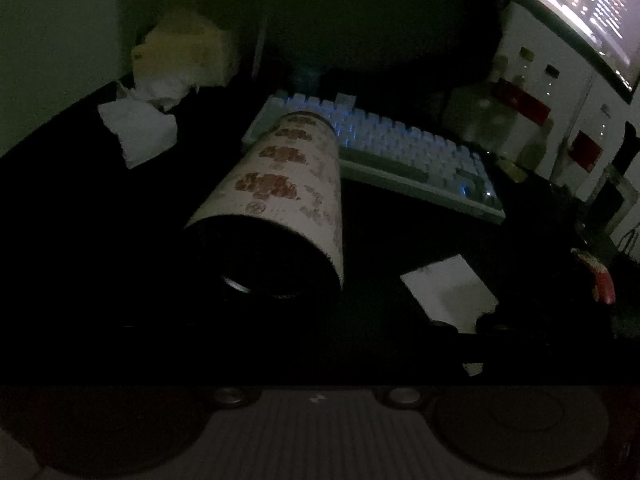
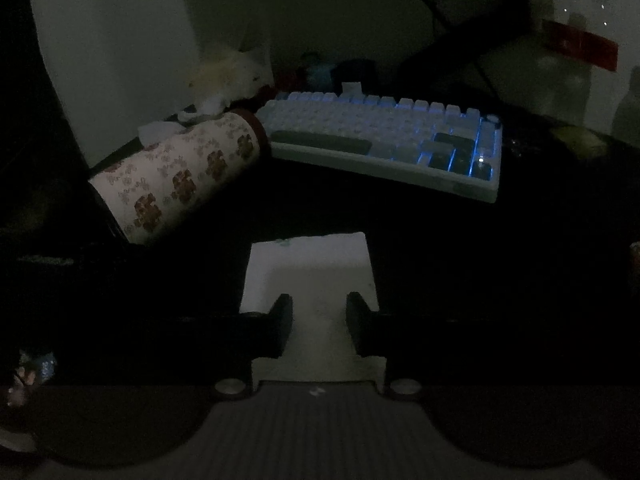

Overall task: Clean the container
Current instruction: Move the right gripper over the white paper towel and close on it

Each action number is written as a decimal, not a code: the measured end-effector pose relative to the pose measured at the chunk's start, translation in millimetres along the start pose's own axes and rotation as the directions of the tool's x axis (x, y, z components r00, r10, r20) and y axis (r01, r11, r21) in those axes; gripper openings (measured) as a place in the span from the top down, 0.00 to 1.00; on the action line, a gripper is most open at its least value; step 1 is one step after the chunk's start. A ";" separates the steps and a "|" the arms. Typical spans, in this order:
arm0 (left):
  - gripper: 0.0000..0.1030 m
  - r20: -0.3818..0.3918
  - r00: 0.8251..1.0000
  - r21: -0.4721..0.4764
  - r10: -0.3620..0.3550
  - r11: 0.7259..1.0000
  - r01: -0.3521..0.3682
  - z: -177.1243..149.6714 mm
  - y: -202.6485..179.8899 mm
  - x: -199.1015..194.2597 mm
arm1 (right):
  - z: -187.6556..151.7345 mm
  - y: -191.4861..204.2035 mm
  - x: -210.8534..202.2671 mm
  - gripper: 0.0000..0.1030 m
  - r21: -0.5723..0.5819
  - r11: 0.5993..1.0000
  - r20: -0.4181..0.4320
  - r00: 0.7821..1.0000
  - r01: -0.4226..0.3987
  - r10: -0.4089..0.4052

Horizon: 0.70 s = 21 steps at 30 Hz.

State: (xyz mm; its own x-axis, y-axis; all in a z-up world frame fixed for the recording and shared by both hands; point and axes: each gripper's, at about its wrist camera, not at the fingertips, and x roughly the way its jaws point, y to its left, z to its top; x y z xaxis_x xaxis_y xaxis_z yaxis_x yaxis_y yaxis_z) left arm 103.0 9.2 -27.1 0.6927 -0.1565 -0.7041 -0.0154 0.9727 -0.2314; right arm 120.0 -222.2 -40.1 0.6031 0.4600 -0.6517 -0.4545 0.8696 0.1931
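Two grippers are at work on a very dark desk. The floral container (image 1: pixel 288 184) is tilted, its far end toward the keyboard (image 1: pixel 400 156) at about one o'clock in the left wrist view and its dark near end low at the frame centre. It seems held by the left gripper, but those fingers are lost in shadow, so I cannot tell whether they are clenched or released. The right gripper (image 2: pixel 319 322) stands with its fingers (image 2: pixel 280 320) spread apart over a white folded wipe (image 2: pixel 312 264), grasping nothing yet; the container lies at ten o'clock from it.

Risks, as I judge them: the thin wipe lies flat on the desk, so the fingers may close on air or scrape the surface. The container's smooth round wall could roll or slip out of a weak hold once wiping pushes on it, and it might knock the keyboard just beside its far end. Crumpled tissues (image 1: pixel 140 128) sit at eleven o'clock.
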 end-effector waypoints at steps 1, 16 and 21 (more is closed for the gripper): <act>0.45 0.004 1.000 -0.001 0.000 1.000 0.000 1.6 -1.4 2.0 | -0.5 1.1 -1.6 0.46 0.001 1.000 0.003 1.000 0.002 -0.002; 0.80 0.142 0.990 -0.059 0.017 0.998 -0.008 11.9 2.8 24.2 | -22.1 6.0 -11.1 0.98 -0.053 0.998 0.068 0.998 0.014 -0.010; 0.93 0.158 0.986 -0.064 -0.051 0.996 0.062 13.9 17.8 6.7 | -24.5 2.4 -26.4 0.98 -0.046 0.999 0.115 0.993 -0.010 0.015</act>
State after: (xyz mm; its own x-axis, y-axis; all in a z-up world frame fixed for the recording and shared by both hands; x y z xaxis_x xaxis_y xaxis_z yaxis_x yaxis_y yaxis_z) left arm 117.4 27.9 -26.6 0.7975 -0.1771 -0.5768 -0.0187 0.9482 -0.3170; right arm 86.9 -236.7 -40.4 0.6677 0.4905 -0.5600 -0.4898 0.8559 0.1658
